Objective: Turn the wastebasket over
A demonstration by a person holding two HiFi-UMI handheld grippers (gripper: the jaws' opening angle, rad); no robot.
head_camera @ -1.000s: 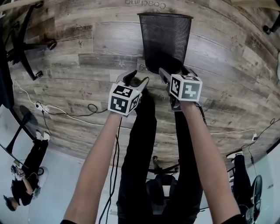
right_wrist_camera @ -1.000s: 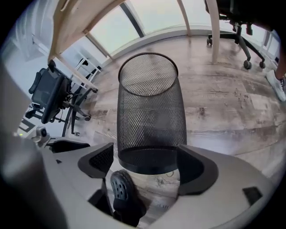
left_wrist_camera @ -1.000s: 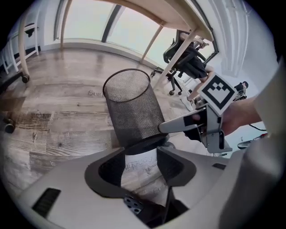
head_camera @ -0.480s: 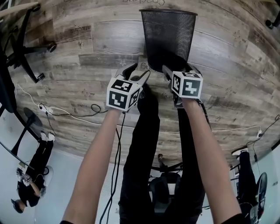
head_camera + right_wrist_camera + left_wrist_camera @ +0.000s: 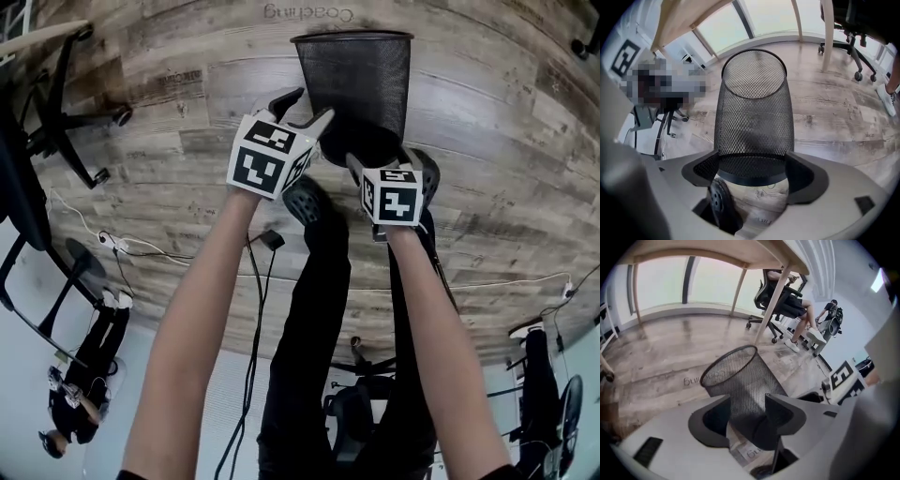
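Note:
A black mesh wastebasket [image 5: 356, 84] seems to lie on its side on the wood floor, its open rim away from me and its base towards my feet. My left gripper [image 5: 302, 101] is beside its left wall. Its jaws have just been opening a little further and stand open. In the left gripper view the wastebasket [image 5: 740, 376] shows through the left gripper's [image 5: 747, 401] gap, and no pad presses on it. My right gripper [image 5: 367, 161] is at the base, open. In the right gripper view the wastebasket's [image 5: 754, 117] dark base ring spans the right gripper's [image 5: 751, 161] gap.
My two shoes [image 5: 305, 197] [image 5: 424, 173] stand just behind the basket. A cable [image 5: 187, 234] with a black adapter [image 5: 272, 239] runs across the floor at the left. An office chair base [image 5: 66, 103] is at far left. A table leg [image 5: 766, 305] and a chair [image 5: 787, 301] stand beyond.
My left gripper has moved forward, from beside my left shoe to alongside the basket's left wall, and rolled somewhat. The right gripper stays at the base. The basket has not moved.

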